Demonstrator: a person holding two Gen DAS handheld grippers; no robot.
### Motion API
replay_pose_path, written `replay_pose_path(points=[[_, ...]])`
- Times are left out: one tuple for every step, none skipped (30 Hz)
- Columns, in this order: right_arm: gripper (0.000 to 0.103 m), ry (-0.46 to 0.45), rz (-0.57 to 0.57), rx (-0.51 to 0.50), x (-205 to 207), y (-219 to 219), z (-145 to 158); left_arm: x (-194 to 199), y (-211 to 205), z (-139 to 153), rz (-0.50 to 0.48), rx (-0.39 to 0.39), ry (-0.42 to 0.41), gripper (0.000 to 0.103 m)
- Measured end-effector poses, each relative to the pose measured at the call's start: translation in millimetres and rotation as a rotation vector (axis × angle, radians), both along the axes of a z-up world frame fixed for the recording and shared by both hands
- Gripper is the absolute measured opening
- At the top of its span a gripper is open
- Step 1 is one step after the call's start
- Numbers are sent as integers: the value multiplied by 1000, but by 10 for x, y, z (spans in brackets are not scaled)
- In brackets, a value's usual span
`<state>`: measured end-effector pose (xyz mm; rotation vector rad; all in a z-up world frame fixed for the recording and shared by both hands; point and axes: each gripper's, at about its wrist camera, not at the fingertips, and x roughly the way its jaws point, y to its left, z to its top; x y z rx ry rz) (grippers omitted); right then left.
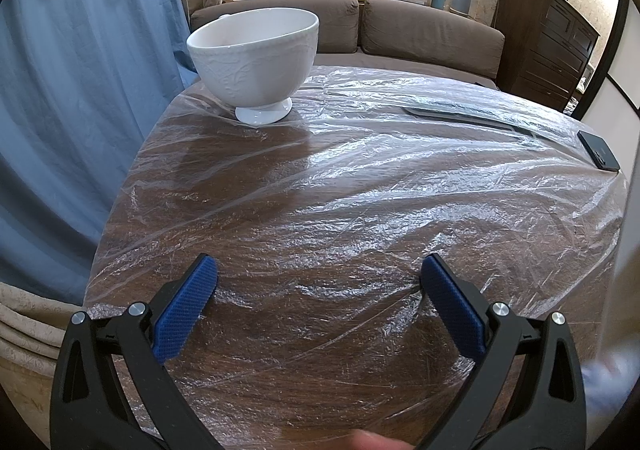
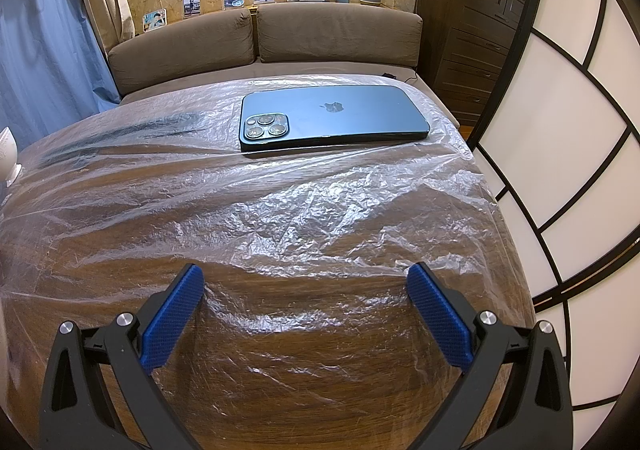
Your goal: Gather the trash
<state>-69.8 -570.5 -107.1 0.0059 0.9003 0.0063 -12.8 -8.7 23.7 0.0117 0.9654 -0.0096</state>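
One clear plastic sheet [image 1: 360, 178] lies crumpled flat across the whole bench [image 2: 280, 390], reaching its left, right and far edges; no long axis readable. One white footed bowl [image 1: 256, 62] stands upright on the sheet at the far left corner; inside not visible. One blue phone [image 2: 334, 116] lies face down on the sheet near the far right edge, long axis left-right, cameras to the left. Left gripper [image 1: 318, 278] and right gripper [image 2: 306, 286]: fingers spread wide, holding nothing, over the near edge of the sheet; contact cannot be told
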Motion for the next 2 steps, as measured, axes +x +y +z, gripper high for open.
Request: replay_pose_path(points=[[99,0,0,0,-1,1,0,0,0,0,0,0,0,102],[99,0,0,0,-1,2,0,34,1,-7,0,0,0,102]])
